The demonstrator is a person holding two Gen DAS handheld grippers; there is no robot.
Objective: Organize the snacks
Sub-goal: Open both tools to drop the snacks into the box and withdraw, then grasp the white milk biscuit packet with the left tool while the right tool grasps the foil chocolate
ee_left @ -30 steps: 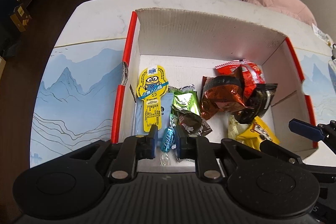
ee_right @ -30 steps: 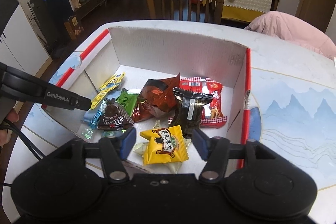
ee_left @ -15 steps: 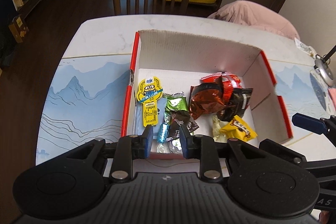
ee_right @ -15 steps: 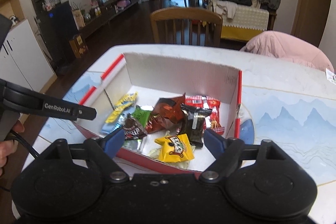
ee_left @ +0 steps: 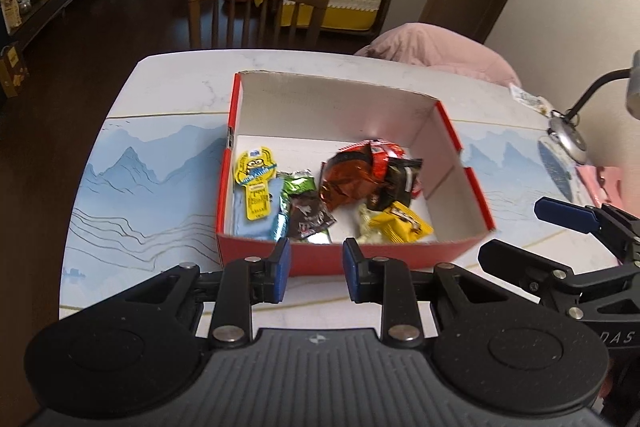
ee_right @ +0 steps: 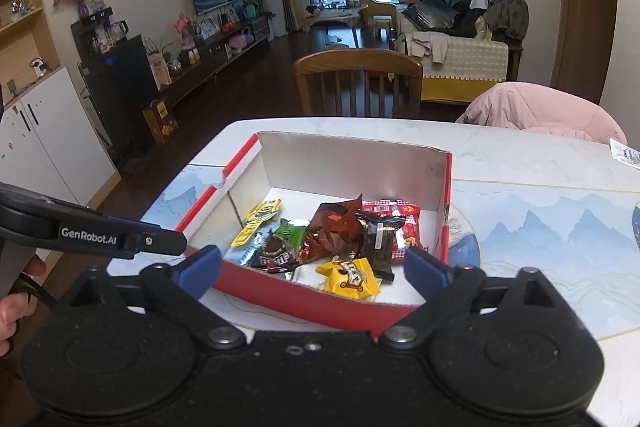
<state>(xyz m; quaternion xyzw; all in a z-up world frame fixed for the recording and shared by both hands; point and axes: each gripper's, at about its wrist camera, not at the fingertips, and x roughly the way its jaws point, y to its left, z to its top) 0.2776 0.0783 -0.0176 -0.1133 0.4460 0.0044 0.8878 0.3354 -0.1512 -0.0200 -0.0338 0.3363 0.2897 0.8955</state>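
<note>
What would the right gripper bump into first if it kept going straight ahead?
Probably the near red wall of the box. The right gripper is open and empty; depth is hard to judge, so it might clear it and meet the yellow snack.

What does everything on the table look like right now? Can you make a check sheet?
Surface: table, white top with blue mountain mat.
Job's things: red box holds the snacks; yellow packet nearest the front wall.
Clutter: small packet on the far right of the table.
Grippers: left gripper and right gripper, jaws open, both empty.
Cables: black cable by a hand.
Surroundings: wooden chair, sofa.
</note>
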